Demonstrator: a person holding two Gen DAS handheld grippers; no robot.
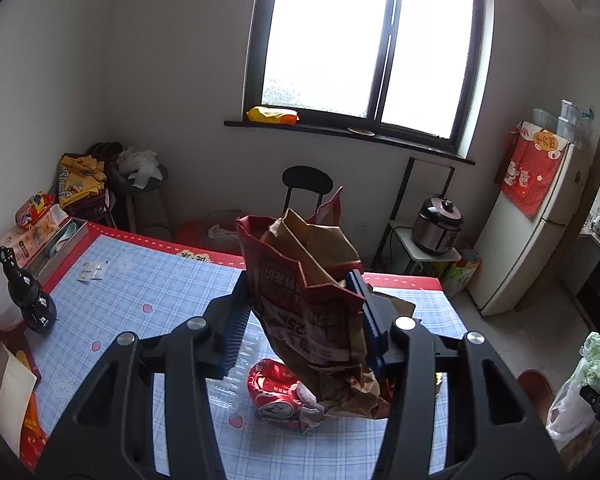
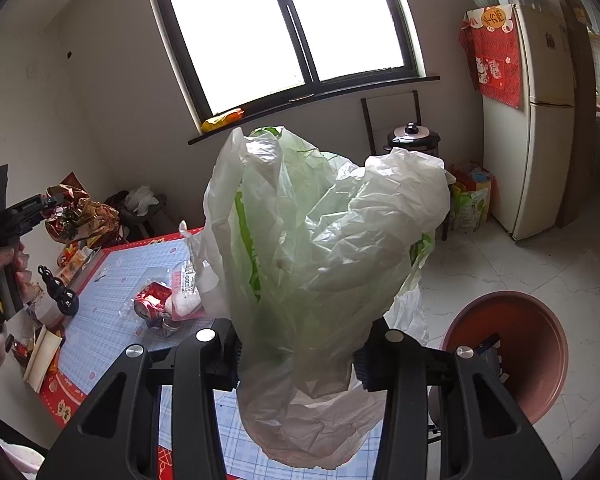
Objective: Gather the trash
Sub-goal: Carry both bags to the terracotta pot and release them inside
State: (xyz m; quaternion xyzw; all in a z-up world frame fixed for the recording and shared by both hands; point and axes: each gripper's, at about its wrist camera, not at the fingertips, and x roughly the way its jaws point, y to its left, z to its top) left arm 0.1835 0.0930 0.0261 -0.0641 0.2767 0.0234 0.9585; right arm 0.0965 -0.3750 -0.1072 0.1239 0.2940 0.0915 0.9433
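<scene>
Over the table [image 1: 148, 280] my left gripper [image 1: 300, 320] grips a torn snack bag [image 1: 304, 292], my right gripper [image 2: 296, 356] squeezes the plastic bag [image 2: 324, 240], and a squashed can [image 1: 276, 392] and tray [image 2: 184, 292] still wait to be picked up.

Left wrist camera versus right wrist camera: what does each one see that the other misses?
Only the left wrist view shows the left gripper up close, clamped on a crumpled red and brown snack bag.

Only the right wrist view shows the right gripper gripping a white plastic bag, a terracotta-coloured tub on the floor, and the person's hand.

Both show the table, crushed red can, black bottle, window and fridge.
</scene>
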